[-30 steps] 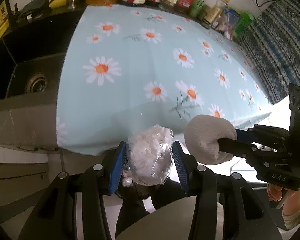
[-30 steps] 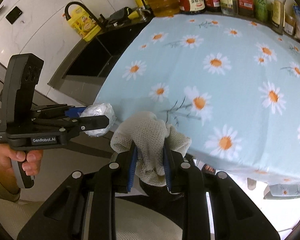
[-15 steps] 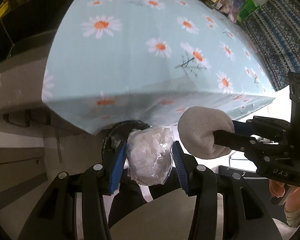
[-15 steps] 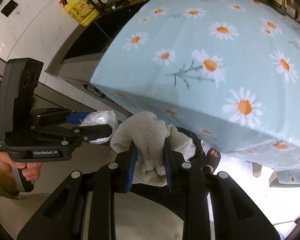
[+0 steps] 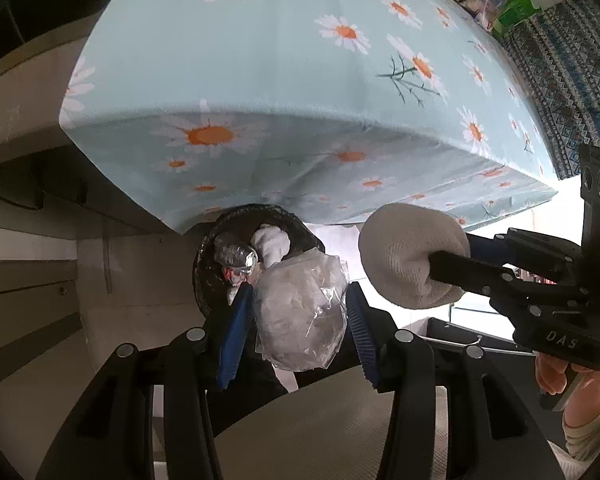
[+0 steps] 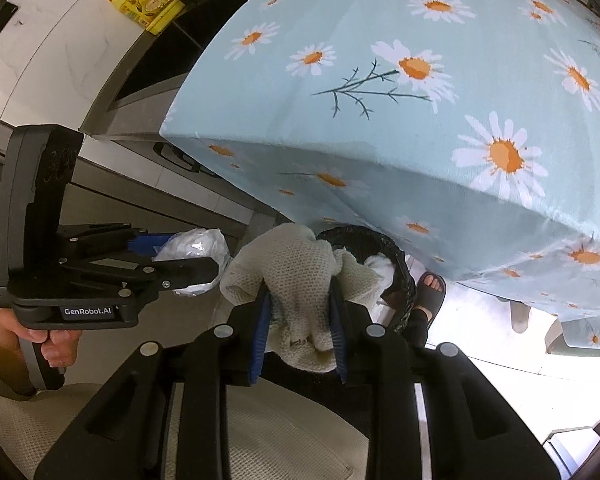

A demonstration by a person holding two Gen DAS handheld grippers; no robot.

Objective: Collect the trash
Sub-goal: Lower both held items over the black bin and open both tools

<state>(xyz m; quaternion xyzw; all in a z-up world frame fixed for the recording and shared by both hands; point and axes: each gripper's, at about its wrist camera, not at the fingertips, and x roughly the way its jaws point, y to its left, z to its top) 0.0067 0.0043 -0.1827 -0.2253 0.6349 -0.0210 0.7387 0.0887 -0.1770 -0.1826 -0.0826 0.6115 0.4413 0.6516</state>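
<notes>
Left hand-held gripper (image 5: 300, 314) clamps plastic wad (image 5: 302, 312); right hand-held gripper (image 6: 298, 322) clamps knit rag (image 6: 296, 276). Both above bin (image 5: 208, 280) below worktop (image 5: 260, 72) front edge. Bin holds foil ball (image 5: 236, 255), tissue (image 5: 271, 242). Drops remain.

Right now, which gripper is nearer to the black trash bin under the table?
Left. The left gripper holds its plastic-wrapped wad at the trash bin opening; the right gripper, holding the knitted cloth, is off to the side.
</notes>
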